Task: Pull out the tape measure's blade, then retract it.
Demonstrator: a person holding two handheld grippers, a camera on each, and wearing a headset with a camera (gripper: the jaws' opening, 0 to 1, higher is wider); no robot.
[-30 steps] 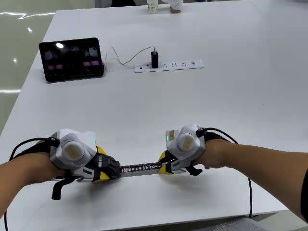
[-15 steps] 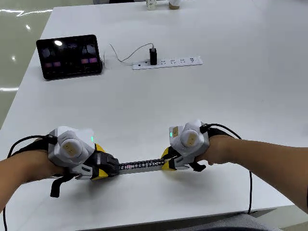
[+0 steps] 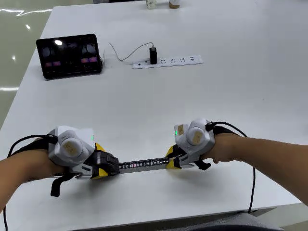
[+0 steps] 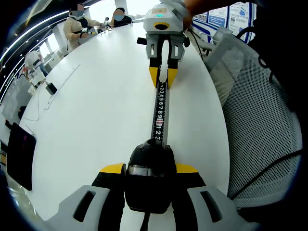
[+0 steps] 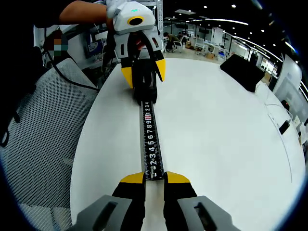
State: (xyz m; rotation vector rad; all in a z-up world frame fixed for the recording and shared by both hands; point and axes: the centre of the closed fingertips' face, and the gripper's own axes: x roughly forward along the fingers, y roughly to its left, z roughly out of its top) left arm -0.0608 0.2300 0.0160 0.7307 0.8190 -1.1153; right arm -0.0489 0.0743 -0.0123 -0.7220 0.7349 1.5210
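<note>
A black tape measure case [image 4: 150,169] sits clamped between the yellow-tipped jaws of my left gripper [image 3: 103,166], low on the white table near its front edge. Its numbered blade [image 3: 143,164] runs out flat to the right, also seen as the blade [image 5: 150,144] and the blade [image 4: 159,113]. My right gripper [image 3: 172,161] is shut on the blade's end [image 5: 154,177], pinching it between both jaws. From the right gripper view the case [image 5: 144,82] faces me in the left gripper [image 5: 143,72]. The right gripper [image 4: 162,76] shows at the far end of the blade in the left gripper view.
A dark tablet [image 3: 70,55] stands at the back left. A white power strip [image 3: 168,62] with a black plug and cable lies behind the middle. A mesh chair [image 4: 262,120] is just off the table's front edge. People sit at the far end [image 4: 96,21].
My right gripper has moved to the right with the blade's end, so more of the blade is out of the case. The left gripper has kept still.
</note>
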